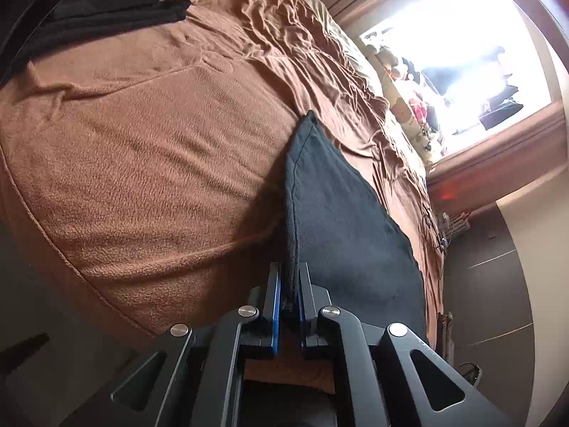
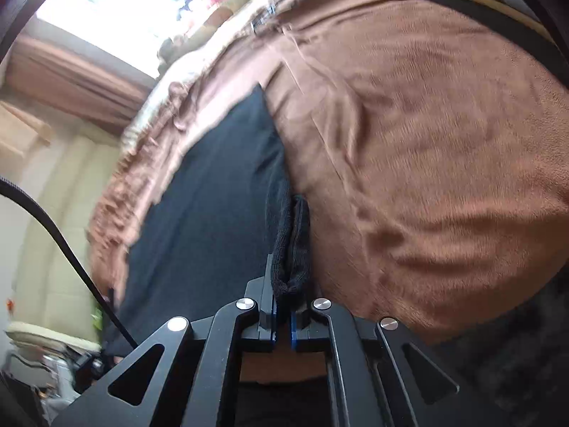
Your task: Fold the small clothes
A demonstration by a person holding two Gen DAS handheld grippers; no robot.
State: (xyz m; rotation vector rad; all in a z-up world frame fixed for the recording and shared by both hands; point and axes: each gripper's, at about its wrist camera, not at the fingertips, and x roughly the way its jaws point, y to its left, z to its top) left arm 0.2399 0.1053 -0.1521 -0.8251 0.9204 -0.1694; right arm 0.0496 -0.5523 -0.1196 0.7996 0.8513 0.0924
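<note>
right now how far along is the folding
Done: a dark folded stack lies at the far end of the brown blanket. In hand: the left gripper and the right gripper each pinch an edge of a dark blue cloth, held up. Left: laying and folding it.

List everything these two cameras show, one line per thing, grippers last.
Dark cloth: one, dark navy to black, stretched over the bed, an edge pinched in each gripper.
Blanket: one, brown, fuzzy, covering the bed under the cloth.
Folded clothes: a dark pile, count unclear, at the far corner of the bed in the left wrist view.
Window: one, very bright, brown frame, on the wall beyond the bed.
Cluttered items: mixed colours, too small to name, between bed and window.
Cable: one, black, at the left edge of the right wrist view.
Left gripper: black with blue pads, shut on the cloth's edge.
Right gripper: black with blue pads, shut on a bunched edge.
</note>
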